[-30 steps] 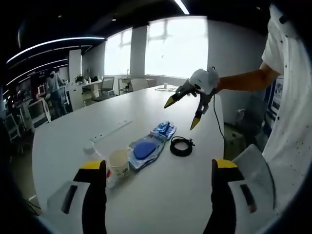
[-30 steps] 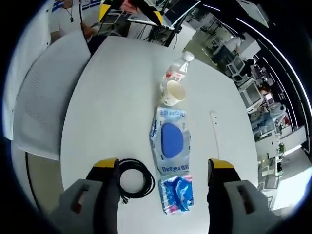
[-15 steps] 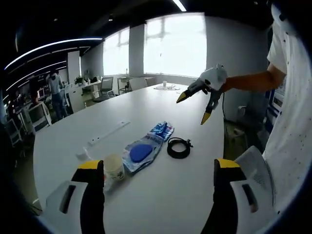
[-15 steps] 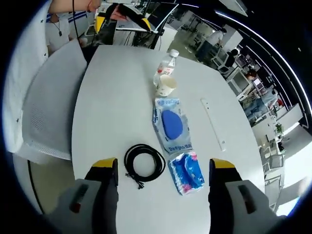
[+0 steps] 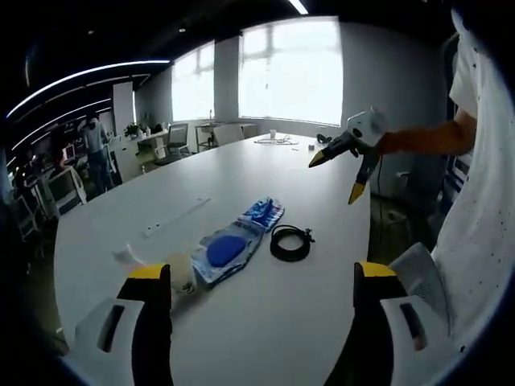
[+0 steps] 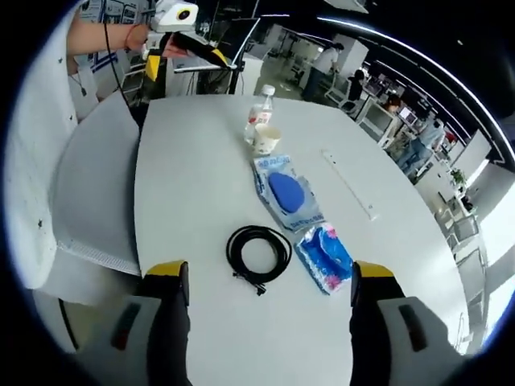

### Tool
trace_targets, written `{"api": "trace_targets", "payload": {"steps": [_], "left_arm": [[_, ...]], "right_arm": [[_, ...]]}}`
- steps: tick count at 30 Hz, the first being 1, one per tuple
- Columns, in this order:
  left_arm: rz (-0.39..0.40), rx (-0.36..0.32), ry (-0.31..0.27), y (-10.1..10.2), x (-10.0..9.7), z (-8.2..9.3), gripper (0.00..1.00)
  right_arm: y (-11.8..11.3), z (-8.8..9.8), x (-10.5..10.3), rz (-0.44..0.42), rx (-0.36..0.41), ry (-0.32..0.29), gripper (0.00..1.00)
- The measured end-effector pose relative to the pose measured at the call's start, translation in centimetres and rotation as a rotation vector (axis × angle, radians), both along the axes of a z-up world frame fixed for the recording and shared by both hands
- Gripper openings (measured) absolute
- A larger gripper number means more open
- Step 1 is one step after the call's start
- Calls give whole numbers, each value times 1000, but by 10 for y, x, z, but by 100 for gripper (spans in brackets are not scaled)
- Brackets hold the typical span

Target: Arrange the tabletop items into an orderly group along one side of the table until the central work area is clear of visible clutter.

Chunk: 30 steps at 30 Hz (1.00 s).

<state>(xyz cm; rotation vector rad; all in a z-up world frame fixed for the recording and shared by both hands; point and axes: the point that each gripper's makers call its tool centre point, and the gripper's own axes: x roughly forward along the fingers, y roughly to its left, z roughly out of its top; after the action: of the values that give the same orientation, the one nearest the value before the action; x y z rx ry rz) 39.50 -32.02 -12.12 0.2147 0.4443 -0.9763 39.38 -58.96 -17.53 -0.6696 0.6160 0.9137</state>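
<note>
**Both claws held apart above the bench, nothing gripped**

In the right gripper view the right claw (image 6: pixel 269 281) stands with jaws wide apart at the bottom of the frame, gripping nothing. Just above it, at centre, lies the coiled black cable (image 6: pixel 258 251), with the blue patterned packet (image 6: pixel 326 256) beside it to the right. Higher up lies the clear pouch with a blue oval (image 6: pixel 286 193), then the paper cup (image 6: pixel 265 139) and the plastic bottle (image 6: pixel 257 118), all on the white bench (image 6: pixel 185 185). At upper left the left claw (image 6: pixel 181 60) hangs, jaws spread, empty. In the left gripper view the same row lies at centre.
</note>
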Motion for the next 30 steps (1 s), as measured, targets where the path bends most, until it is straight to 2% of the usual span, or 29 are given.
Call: {"api": "trace_targets", "payload": {"steps": [4,11,17,30], "left_arm": [[11,3,12,0,-4,-6,97],[39,8,42,4,-11,-20,97],[59,8,59,7,-15,-28,96],[68,5,65,3,-20,-31,96]], "right_arm": [[-6,-6,-10,-55,61,35,85],[-13,-19,-23,-110,114,69,88],[-17,-30,-27,-135,117,91,88],[-20,-29,-26,-132,114,76,88]]}}
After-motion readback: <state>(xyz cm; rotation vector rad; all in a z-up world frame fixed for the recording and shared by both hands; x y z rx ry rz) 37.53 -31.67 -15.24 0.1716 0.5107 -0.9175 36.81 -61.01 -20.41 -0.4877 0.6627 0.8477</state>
